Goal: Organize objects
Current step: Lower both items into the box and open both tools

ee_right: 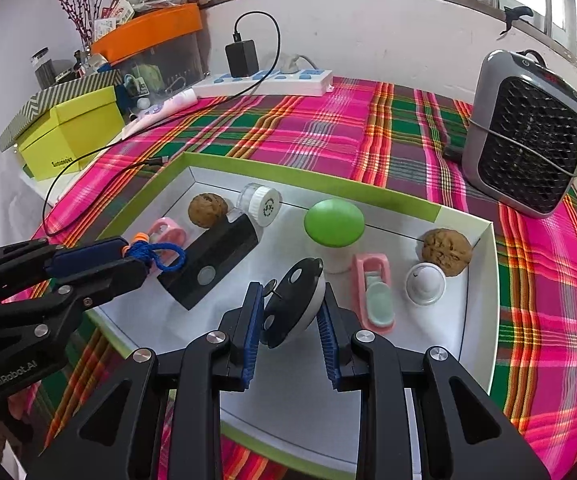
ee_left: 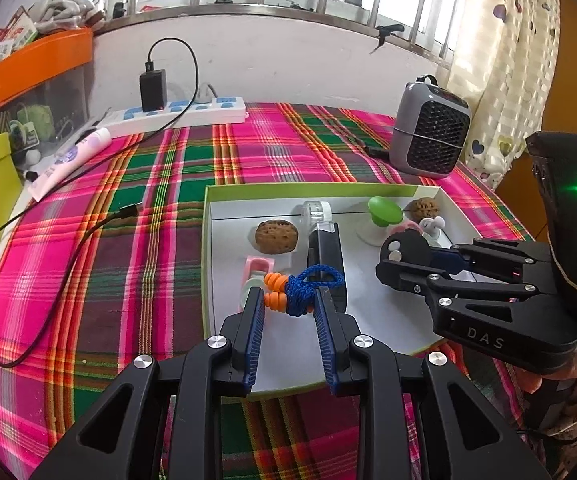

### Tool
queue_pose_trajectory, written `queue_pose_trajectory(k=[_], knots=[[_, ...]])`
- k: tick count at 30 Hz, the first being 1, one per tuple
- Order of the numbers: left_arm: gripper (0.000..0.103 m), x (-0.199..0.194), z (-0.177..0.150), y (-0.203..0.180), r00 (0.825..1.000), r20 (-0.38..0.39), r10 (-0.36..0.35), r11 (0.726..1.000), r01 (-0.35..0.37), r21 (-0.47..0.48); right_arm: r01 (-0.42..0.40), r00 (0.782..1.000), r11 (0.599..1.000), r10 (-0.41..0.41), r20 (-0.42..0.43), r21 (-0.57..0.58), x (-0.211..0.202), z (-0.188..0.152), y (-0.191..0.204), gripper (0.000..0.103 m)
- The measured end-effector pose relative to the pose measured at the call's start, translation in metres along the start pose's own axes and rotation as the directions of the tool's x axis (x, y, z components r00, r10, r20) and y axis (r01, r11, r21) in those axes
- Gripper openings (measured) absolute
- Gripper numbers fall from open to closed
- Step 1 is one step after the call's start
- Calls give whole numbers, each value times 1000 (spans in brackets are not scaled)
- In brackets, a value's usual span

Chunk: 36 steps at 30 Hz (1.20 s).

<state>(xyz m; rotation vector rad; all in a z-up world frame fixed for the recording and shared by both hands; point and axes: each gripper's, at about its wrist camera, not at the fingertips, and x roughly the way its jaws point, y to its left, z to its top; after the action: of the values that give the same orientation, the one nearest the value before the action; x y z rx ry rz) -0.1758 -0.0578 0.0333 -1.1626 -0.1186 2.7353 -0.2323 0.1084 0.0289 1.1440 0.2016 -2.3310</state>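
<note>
A shallow white tray with a green rim (ee_left: 208,264) (ee_right: 484,304) lies on the plaid cloth. My left gripper (ee_left: 289,300) (ee_right: 128,258) is shut on a blue cord with orange beads (ee_left: 300,288) (ee_right: 160,254) above the tray's left part. My right gripper (ee_right: 293,306) (ee_left: 402,248) is shut on a black-and-white round object (ee_right: 294,300) (ee_left: 404,246) over the tray's middle. In the tray lie two walnuts (ee_right: 207,210) (ee_right: 446,252), a black box (ee_right: 212,264), a green-topped mushroom toy (ee_right: 334,224), two pink toy tubs (ee_right: 374,292) (ee_right: 168,232), a white capped jar (ee_right: 264,205) and a white round piece (ee_right: 424,282).
A grey fan heater (ee_right: 528,136) stands at the back right. A white power strip (ee_right: 268,80) with a black charger (ee_right: 241,58) and cable lies at the back. A yellow box (ee_right: 68,136) and orange-lidded bin (ee_right: 148,32) stand at the left.
</note>
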Motion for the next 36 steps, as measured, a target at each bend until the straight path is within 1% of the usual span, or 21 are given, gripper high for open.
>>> queue_pose_trajectory(k=[2,5,23,29,31,33,36], knots=[[24,1,0,-1,1000,-2,-7,1000,7,3,3,1000,1000,-3,-3,-4,2,0,0,28],[24,3,0,-2,1000,2,6,1000,-6,16,10,1000,1000,-10,-7,-8,6,1,0,28],[24,4,2,-1,1000,1,12,1000,-12,8,19,1000,1000,-19,-6,-8,8,2,-1,28],[25,4,2,-1,1000,1,15,1000,-15,7,24,1000,1000,-24,-3,-14,8,3,0,33],[25,4,2,-1,1000,0,17,1000,-17,7,21,1000,1000,-21,0,-12,8,3,0,38],[26,5,3,-1,1000,0,17,1000,-17,5,23,1000,1000,-23,3,-11,7,3,0,41],[27,5,3,0,1000,0,15,1000,-15,4,22,1000,1000,-22,8,-8,6,3,-1,41]])
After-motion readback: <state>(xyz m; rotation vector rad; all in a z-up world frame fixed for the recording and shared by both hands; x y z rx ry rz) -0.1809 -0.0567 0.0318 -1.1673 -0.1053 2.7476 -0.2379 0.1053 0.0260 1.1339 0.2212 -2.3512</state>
